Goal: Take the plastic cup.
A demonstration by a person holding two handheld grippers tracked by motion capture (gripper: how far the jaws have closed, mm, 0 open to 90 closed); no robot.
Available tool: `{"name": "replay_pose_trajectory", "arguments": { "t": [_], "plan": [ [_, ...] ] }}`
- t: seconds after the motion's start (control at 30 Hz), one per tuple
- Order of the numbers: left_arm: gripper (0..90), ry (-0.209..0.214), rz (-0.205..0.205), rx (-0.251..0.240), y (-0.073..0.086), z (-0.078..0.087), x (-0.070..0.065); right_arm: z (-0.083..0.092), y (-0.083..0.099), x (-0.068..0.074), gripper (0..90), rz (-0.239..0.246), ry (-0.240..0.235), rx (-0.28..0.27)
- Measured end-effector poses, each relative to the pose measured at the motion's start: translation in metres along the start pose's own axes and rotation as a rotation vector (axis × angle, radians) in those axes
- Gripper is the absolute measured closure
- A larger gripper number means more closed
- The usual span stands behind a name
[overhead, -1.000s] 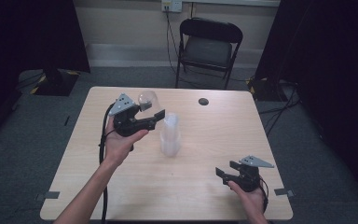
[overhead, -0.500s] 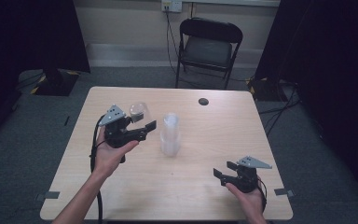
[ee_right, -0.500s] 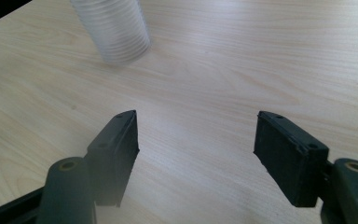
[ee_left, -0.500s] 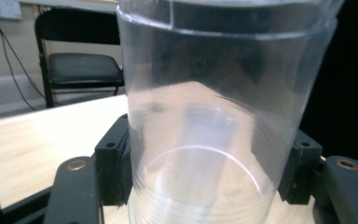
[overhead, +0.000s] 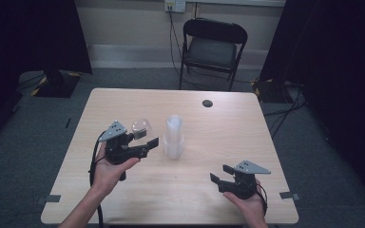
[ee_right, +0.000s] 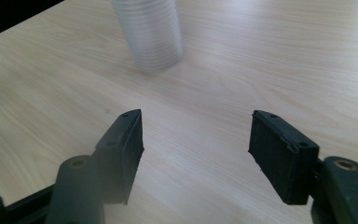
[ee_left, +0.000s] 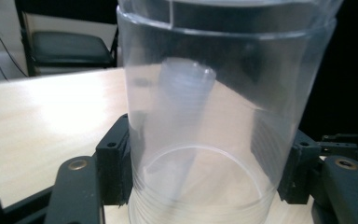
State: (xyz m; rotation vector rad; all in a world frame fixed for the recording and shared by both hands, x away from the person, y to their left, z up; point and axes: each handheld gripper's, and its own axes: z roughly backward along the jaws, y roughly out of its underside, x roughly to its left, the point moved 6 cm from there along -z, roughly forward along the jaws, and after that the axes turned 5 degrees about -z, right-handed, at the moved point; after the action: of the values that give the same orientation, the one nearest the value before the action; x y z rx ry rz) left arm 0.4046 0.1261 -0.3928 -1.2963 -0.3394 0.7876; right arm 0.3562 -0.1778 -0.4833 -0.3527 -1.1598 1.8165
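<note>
The table (overhead: 123, 102) carries a stack (overhead: 173, 137) of clear cups near its middle, a little toward the far edge, and a small dark disc (overhead: 207, 103) close to the far edge, right of centre. A folding chair (overhead: 212, 47) stands beyond the far edge.

The left gripper (overhead: 145, 140) is up off the table, left of the stack, with its jaws closed on a single clear cup (overhead: 140, 127). In the left gripper view the cup (ee_left: 209, 116) sits between the two black pads (ee_left: 114, 163), which press on its lower wall. The right gripper (overhead: 220, 175) rests near the near right corner, jaws wide and empty, the stack (ee_right: 149, 32) ahead of it.

The step looks like carrying the cup away to set it down. Thin plastic buckles easily, so the squeeze should stay light. It is best lowered upright onto bare wood near the left edge, well apart from the stack, and released only once its base sits flat.
</note>
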Motion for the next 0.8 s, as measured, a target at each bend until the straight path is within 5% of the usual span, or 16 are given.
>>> {"name": "replay_pose_trajectory", "arguments": {
  "t": [0.07, 0.47, 0.8],
  "plan": [
    [35.8, -0.003, 0.037, 0.002, 0.006, -0.003, 0.002, 0.0, -0.001, 0.002, 37.8, 0.01, -0.002, -0.003],
    [36.3, 0.024, 0.074, 0.083, 0.025, -0.013, -0.016, -0.015, -0.014, 0.044, 44.7, 0.122, -0.08, 0.032],
    [36.3, 0.086, 0.134, 0.119, 0.031, -0.021, -0.034, -0.032, -0.029, 0.084, 53.9, 0.219, -0.155, -0.02]
  ]
}}
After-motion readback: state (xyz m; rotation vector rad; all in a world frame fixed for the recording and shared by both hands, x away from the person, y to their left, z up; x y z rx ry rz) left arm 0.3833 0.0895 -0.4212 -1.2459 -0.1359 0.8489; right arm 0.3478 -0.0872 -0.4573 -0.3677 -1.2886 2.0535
